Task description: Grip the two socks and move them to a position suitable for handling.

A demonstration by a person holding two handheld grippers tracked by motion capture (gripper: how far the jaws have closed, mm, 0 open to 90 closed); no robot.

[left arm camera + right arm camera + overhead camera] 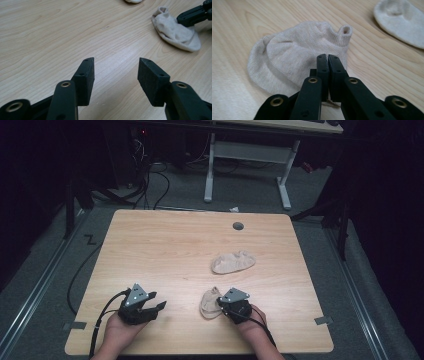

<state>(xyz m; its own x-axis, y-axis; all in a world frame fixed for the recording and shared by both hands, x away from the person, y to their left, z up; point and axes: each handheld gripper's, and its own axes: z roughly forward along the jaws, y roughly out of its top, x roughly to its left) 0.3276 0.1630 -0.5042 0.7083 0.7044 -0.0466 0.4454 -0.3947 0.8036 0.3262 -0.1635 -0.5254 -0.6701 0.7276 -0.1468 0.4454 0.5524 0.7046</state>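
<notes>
A beige ankle sock [208,303] lies bunched on the wooden table [160,240] near the front edge. My right gripper [220,308] is shut on its near edge; in the right gripper view the jaws [327,57] stand pressed together over the sock [292,55], whose cuff curls up behind them. A second beige sock [232,262] lies flat farther back, at the top right [402,22] of that view. My left gripper [158,306] rests open at the front left with nothing between its jaws [116,61]. Its view has the held sock [172,32] and the right gripper [178,19] at the upper right.
A round cable hole [238,226] sits near the table's far edge. Beyond the table stands a white desk frame [247,155] with cables on the floor. Bare wood stretches across the left and far parts of the tabletop.
</notes>
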